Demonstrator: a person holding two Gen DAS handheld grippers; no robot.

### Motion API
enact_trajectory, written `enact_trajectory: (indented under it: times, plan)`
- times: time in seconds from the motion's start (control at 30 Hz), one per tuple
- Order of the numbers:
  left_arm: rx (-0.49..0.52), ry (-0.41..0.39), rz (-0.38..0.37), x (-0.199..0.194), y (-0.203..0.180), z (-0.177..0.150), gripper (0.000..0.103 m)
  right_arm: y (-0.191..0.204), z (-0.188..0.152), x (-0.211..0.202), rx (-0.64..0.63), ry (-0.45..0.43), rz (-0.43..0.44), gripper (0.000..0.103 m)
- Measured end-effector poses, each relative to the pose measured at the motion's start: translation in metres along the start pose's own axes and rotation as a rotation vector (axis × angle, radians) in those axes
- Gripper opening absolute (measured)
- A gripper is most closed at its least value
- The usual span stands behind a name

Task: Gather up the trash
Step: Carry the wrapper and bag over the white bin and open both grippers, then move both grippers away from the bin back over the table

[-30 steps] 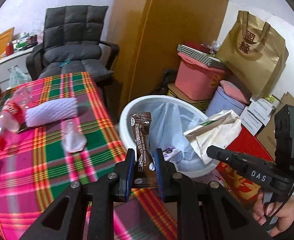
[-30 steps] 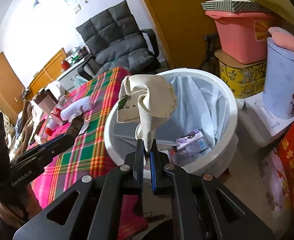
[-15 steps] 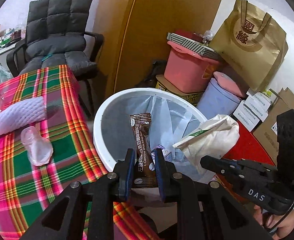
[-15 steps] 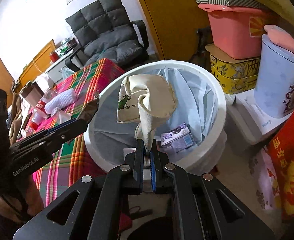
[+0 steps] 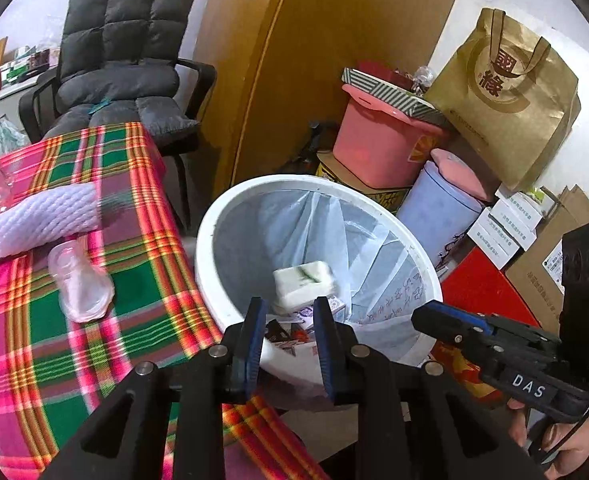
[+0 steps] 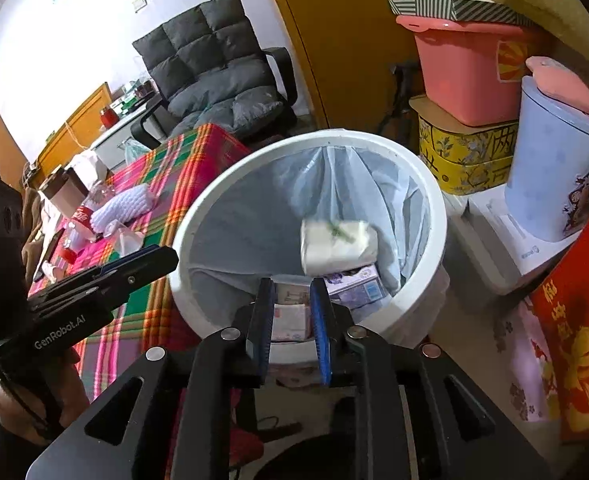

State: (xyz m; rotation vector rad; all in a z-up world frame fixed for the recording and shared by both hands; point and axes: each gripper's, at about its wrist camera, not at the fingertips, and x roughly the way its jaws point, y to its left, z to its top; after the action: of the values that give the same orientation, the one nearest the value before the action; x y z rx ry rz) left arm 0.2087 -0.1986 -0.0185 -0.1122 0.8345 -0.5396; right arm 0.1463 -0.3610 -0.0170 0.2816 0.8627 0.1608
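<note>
Both grippers hang over the white trash bin (image 5: 214, 240). The left gripper (image 5: 288, 340) is opening its jaws, with nothing between them. The right gripper (image 6: 292, 328) is opening too and is empty. The cream paper wad (image 6: 336, 246) is blurry inside the bin, above a purple box (image 6: 354, 286). A plaid tablecloth (image 5: 34, 340) lies to the left.

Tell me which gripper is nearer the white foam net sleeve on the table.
Left. The left gripper hangs at the bin's table-side rim, its jaws opening and empty; the foam sleeve lies nearby. The right gripper, opening too, sits further along the bin.
</note>
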Motion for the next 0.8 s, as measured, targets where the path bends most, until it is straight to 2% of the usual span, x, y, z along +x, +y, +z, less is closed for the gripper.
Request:
enact_trajectory:
  times: [0.27,0.43,0.8]
  plan:
    - [-0.029,-0.031,0.045,-0.029,0.011,-0.012,0.024,0.017,-0.003,-0.008,-0.032,-0.022,0.047,0.024]
    - [-0.046,-0.053,0.071,-0.049,0.018,-0.021,0.024,0.028,-0.004,-0.014,-0.054,-0.039,0.070,0.041]
    - [-0.070,-0.088,0.122,-0.087,0.027,-0.037,0.024,0.056,-0.012,-0.017,-0.116,-0.034,0.113,0.041]
